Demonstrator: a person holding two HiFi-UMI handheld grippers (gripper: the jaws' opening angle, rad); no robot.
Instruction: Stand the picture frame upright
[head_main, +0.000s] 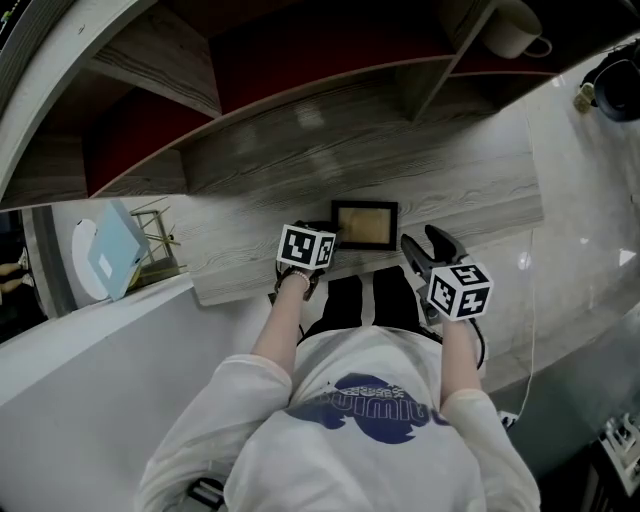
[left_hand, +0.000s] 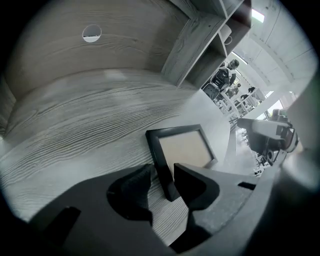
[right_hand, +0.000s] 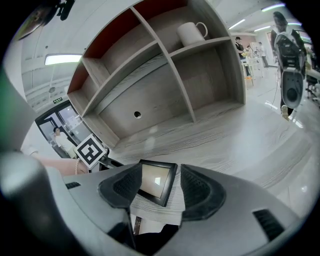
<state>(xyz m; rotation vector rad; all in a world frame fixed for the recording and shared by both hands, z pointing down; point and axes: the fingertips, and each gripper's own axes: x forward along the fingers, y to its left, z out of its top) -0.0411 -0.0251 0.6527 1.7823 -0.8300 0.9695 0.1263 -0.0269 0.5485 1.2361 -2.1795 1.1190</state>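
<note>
A small black picture frame (head_main: 365, 225) with a tan inside lies flat on the grey wood-grain desk (head_main: 250, 250), close to its front edge. My left gripper (head_main: 325, 232) is at the frame's left side. In the left gripper view the frame (left_hand: 182, 147) has its near left bar between the jaws of the left gripper (left_hand: 162, 182), and a sliver of desk shows beside the left pad, so I read it as open. My right gripper (head_main: 425, 243) hovers open just right of the frame, over the desk's edge. The right gripper view shows the frame (right_hand: 157, 181) beyond the empty jaws of the right gripper (right_hand: 157, 189).
A wooden shelf unit (head_main: 300, 90) with open cubbies rises behind the desk. A white mug (head_main: 512, 30) stands in its upper right cubby. A cable hole (left_hand: 91, 33) pierces the back panel. A light blue and white object (head_main: 105, 255) sits left of the desk. People stand far off.
</note>
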